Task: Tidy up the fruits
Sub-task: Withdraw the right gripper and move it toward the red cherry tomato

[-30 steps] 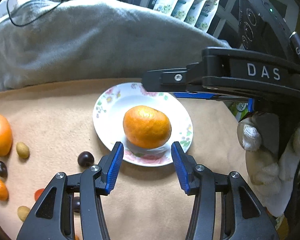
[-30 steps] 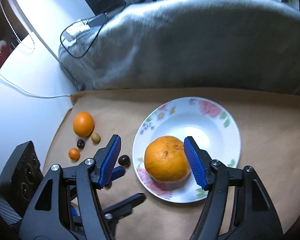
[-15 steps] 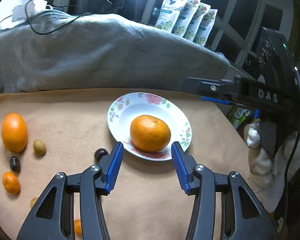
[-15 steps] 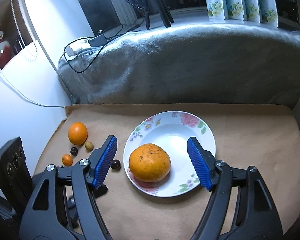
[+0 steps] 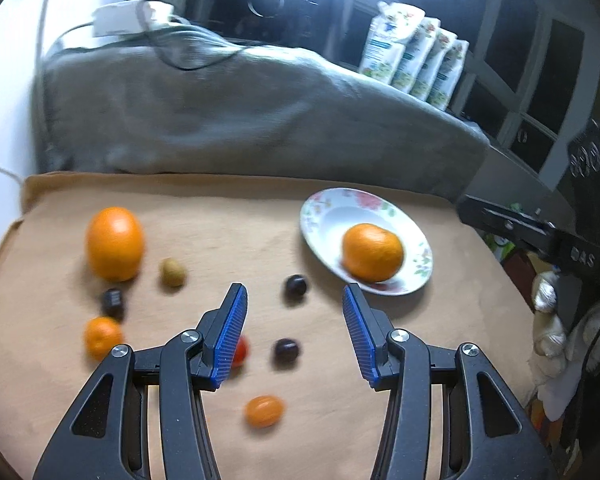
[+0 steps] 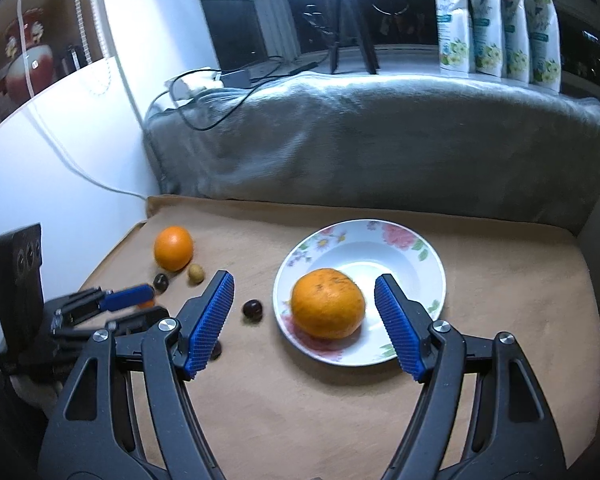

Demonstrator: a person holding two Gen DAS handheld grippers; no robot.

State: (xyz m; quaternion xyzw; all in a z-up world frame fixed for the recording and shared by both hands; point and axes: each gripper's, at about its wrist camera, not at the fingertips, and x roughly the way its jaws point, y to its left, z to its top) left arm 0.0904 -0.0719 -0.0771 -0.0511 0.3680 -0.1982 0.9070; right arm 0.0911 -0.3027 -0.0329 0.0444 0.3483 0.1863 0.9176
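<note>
Left gripper: black two-finger gripper with blue ribbed pads (image 5: 294, 334), jaws spread wide, nothing between them; held above the worktop, pointing forward and down.
Left gripper, seen from the right wrist: low at the left edge (image 6: 112, 308), blurred, blue pad showing.
Right gripper: same black build with blue ribbed pads (image 6: 304, 324), jaws spread wide, gripping nothing, raised clear of the surface.
Right hand: white-gloved hand (image 5: 552, 320) under the gripper body at the right edge.
</note>
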